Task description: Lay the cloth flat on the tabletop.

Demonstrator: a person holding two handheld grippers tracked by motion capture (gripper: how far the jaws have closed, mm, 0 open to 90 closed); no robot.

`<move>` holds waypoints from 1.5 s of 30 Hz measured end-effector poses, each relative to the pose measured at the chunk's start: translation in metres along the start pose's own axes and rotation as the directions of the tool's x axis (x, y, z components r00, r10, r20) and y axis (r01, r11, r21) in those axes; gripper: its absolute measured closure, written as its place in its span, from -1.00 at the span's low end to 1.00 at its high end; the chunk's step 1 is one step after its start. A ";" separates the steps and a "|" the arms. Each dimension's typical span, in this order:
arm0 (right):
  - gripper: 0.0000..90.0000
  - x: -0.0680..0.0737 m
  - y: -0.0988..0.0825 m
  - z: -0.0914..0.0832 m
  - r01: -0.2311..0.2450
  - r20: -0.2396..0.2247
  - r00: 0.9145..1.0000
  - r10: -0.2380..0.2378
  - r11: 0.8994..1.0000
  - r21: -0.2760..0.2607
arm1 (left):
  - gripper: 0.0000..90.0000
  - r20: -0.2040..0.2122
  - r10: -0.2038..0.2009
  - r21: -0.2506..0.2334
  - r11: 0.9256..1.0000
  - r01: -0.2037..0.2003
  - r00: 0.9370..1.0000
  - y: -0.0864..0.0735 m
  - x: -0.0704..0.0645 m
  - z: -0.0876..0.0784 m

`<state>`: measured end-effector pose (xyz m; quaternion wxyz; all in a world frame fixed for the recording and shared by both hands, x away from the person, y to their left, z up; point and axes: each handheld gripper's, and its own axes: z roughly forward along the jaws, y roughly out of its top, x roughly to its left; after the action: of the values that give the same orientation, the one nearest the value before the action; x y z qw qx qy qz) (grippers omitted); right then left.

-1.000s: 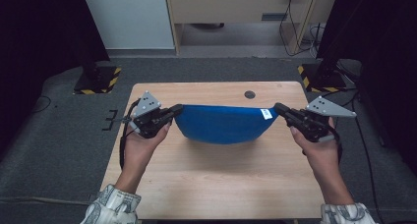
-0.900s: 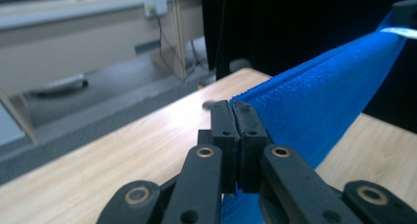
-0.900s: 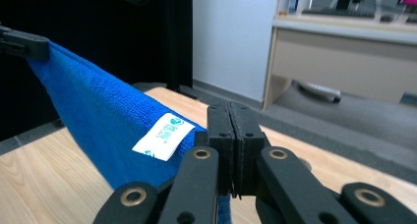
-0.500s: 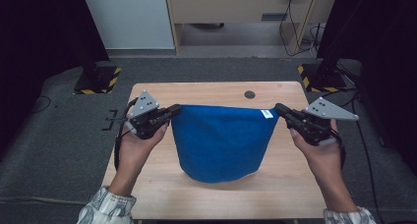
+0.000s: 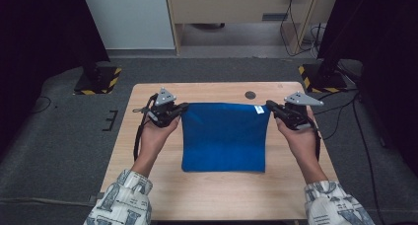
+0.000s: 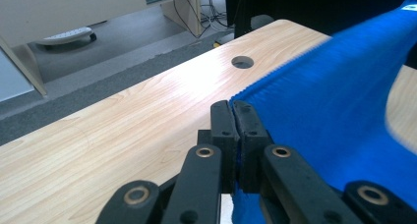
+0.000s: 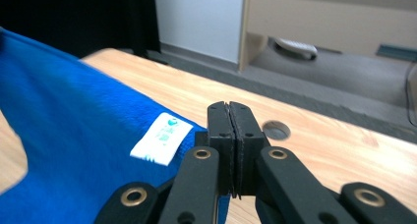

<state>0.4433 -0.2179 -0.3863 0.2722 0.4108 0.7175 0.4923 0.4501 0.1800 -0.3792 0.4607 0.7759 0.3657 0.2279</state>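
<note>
Cloth of plain blue fabric hangs spread between two grippers above the middle of the light wooden tabletop, its free lower edge toward the near edge. The left gripper is clamped on one upper corner, the right gripper on the other beside a white label, probably keeping the cloth taut so it can be laid flat.

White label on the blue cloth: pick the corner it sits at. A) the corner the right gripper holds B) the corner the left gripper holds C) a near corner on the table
A: the white label lies beside the right gripper, which is clamped on the blue cloth.
</note>
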 end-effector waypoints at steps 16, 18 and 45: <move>0.98 -0.009 0.005 0.029 -0.011 0.020 1.000 0.011 0.999 0.032 | 0.96 -0.028 -0.039 0.021 0.999 0.040 0.999 -0.005 0.015 0.021; 0.98 -0.009 0.005 0.030 -0.009 0.021 1.000 0.008 0.999 0.032 | 0.96 -0.031 -0.040 0.023 0.999 0.041 0.999 -0.005 0.015 0.022; 0.98 -0.038 -0.022 0.077 -0.055 0.035 0.998 0.052 0.994 0.091 | 0.96 -0.065 -0.046 0.110 0.992 0.053 0.997 -0.012 0.031 0.076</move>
<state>0.5169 -0.2174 -0.4359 0.2515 0.4497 0.7237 0.4591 0.5180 0.1658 -0.4251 0.4102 0.7837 0.4113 0.2199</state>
